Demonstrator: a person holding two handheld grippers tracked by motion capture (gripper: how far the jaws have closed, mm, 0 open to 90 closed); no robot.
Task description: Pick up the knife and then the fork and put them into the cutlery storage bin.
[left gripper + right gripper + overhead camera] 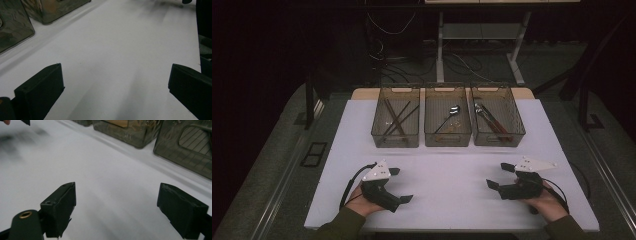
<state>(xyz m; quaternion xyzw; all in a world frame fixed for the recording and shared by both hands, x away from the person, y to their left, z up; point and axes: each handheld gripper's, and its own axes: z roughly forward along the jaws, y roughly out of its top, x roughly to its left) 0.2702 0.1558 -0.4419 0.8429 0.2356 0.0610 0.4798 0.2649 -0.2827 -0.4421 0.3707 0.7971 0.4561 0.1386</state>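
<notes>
Three smoky see-through bins stand in a row at the back of the white table [447, 200]. The left bin [396, 121] holds dark chopsticks [396, 120], the middle bin [447, 120] a metal spoon [451, 114], and the right bin [497, 120] red-handled utensils [492, 121]. My left gripper [401, 185] rests near the front left of the table, jaws wide apart with nothing between them [115, 87]. At the front right, my right gripper [499, 175] is likewise open over bare tabletop [120, 207]. Both point toward the middle of the table.
A wide stretch of bare white tabletop lies between the grippers and the bins. Two bins [130, 132] rise ahead in the right gripper view. Beyond the table are a dark floor, cables and a desk frame [477, 35].
</notes>
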